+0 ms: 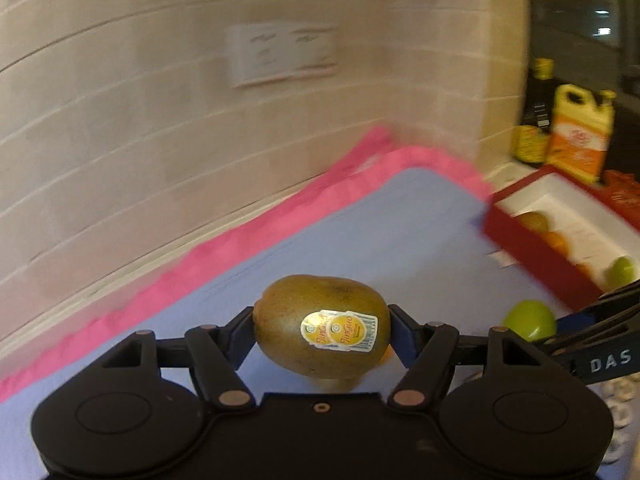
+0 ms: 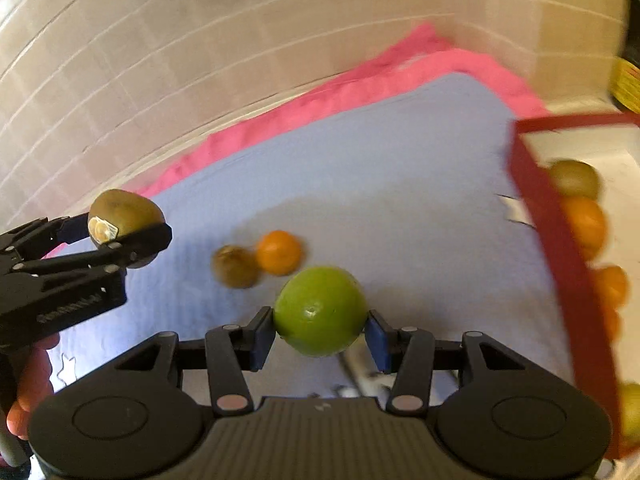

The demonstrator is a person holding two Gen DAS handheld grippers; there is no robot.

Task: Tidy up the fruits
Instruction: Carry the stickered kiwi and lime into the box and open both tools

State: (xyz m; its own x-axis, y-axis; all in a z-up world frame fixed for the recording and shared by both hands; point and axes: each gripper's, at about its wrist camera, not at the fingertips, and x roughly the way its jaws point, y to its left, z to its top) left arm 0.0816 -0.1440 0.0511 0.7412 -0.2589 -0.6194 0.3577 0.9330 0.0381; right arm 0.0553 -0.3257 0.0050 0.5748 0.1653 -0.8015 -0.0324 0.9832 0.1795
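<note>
My left gripper [image 1: 322,336] is shut on a brown kiwi [image 1: 320,304] with a yellow sticker, held above the blue cloth [image 1: 360,248]. The right wrist view shows this left gripper [image 2: 124,234] and its kiwi [image 2: 124,208] at the left. My right gripper [image 2: 320,338] is shut on a round green fruit [image 2: 320,310], its blue pads pressing both sides. A second kiwi [image 2: 235,266] and an orange [image 2: 279,252] lie loose on the blue cloth [image 2: 400,168] beyond it. The red box [image 2: 560,248] at the right holds a kiwi [image 2: 576,178] and oranges [image 2: 584,222].
A pink cloth [image 1: 240,240] lies under the blue one along a tiled wall [image 1: 120,120] with a socket plate [image 1: 280,56]. A yellow oil jug [image 1: 580,132] and a dark bottle [image 1: 536,120] stand behind the red box [image 1: 536,256]. A hand [image 2: 32,380] grips the left tool.
</note>
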